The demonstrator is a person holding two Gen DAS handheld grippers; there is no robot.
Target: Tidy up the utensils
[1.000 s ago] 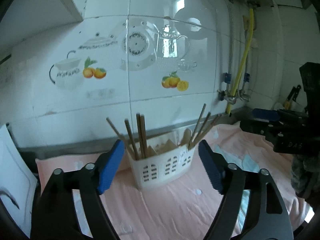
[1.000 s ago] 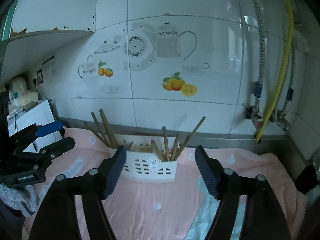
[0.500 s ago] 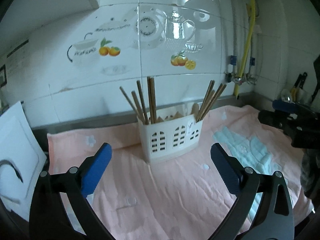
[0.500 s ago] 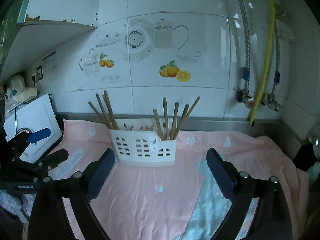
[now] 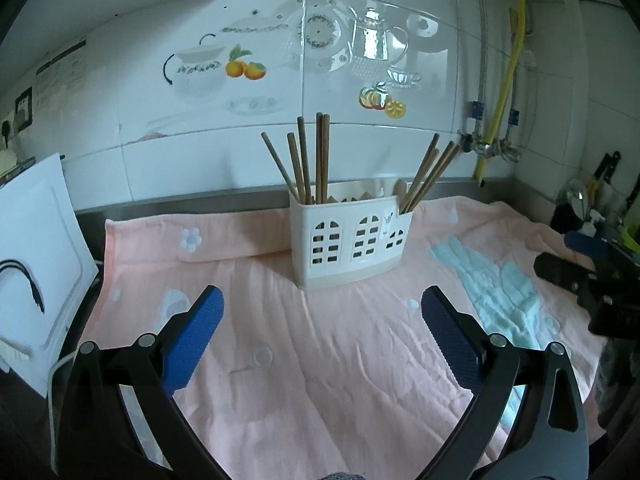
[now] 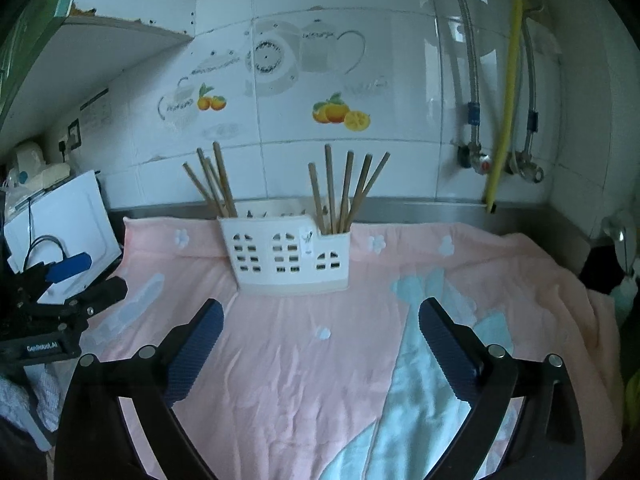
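Left wrist view: white holder [image 5: 347, 246] keeps chopsticks [image 5: 313, 160] at both ends; nothing lies loose nearby, so sorting looks finished. Left gripper [image 5: 322, 330] wide, empty; right gripper [image 6: 321, 332] opening, empty.

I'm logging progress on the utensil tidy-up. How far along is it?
Looks nearly done: chopsticks stand in two bunches in the white holder, and none lie on the pink towel. In hand: nothing. The left hand-held gripper is open; the right hand-held gripper is opening, empty. Nothing visibly remains.
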